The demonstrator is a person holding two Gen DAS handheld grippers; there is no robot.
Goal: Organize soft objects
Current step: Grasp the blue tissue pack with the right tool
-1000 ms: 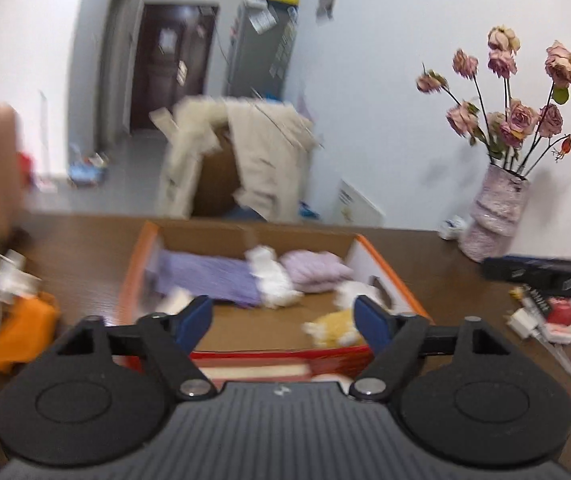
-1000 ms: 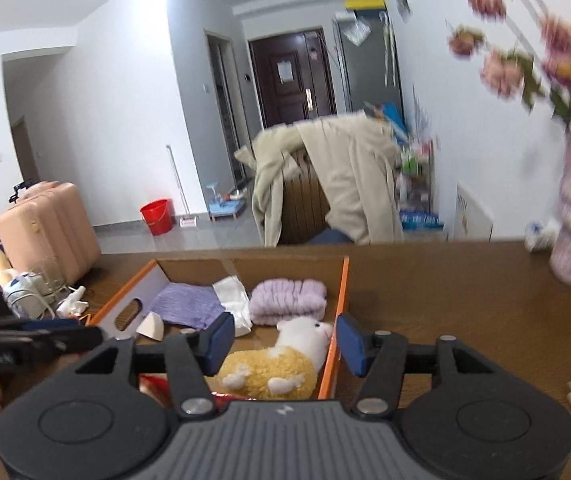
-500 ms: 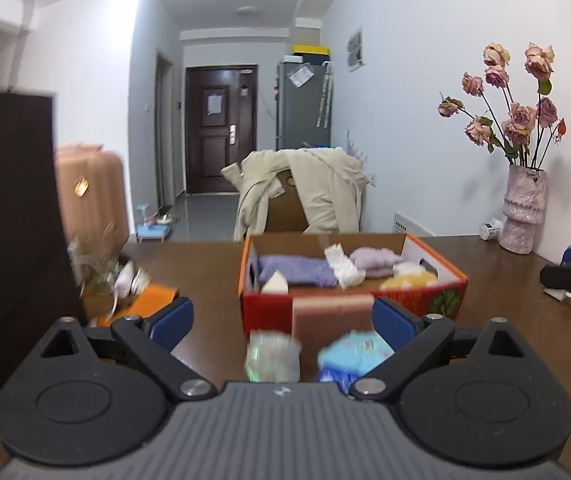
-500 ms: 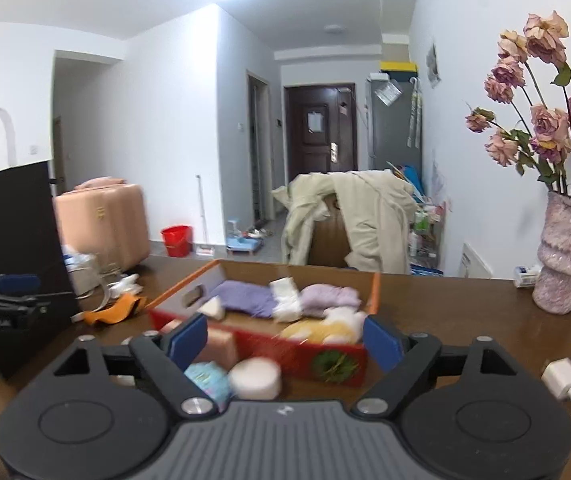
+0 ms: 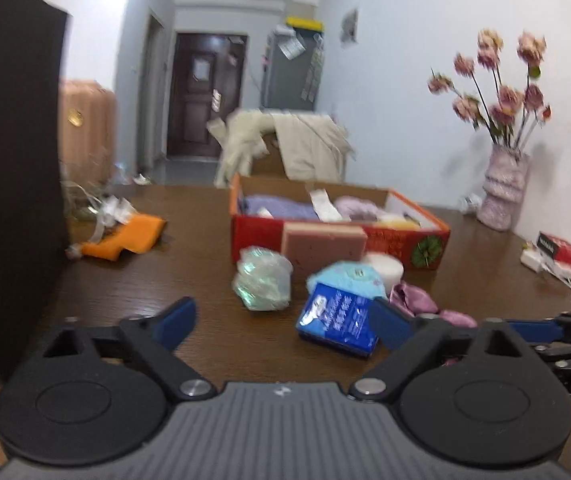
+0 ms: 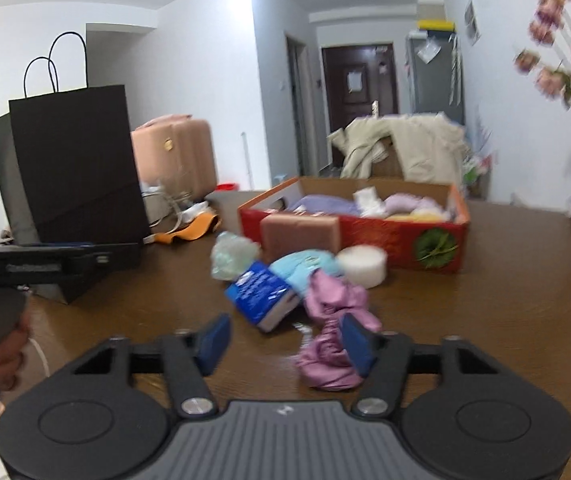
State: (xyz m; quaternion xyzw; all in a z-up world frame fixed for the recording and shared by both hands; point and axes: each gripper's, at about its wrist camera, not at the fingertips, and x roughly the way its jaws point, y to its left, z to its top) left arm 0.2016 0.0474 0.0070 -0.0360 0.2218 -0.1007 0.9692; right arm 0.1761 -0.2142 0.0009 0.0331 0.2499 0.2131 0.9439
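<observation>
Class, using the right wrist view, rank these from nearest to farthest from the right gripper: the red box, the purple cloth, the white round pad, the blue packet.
1. Purple cloth, at the right gripper, by its right finger.
2. Blue packet, just ahead, left.
3. White round pad, farther, right of centre.
4. Red box, behind the pad.

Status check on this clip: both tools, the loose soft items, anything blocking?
Left tool open, empty. Right tool open, empty, purple cloth just ahead. Other soft items loose before the red box. Blue packet beside the cloth.

A red box (image 6: 365, 236) with a green leaf print is sitting on the brown table (image 6: 505, 312). A mauve cloth (image 6: 333, 320) is lying by a blue packet (image 6: 259, 290).
</observation>
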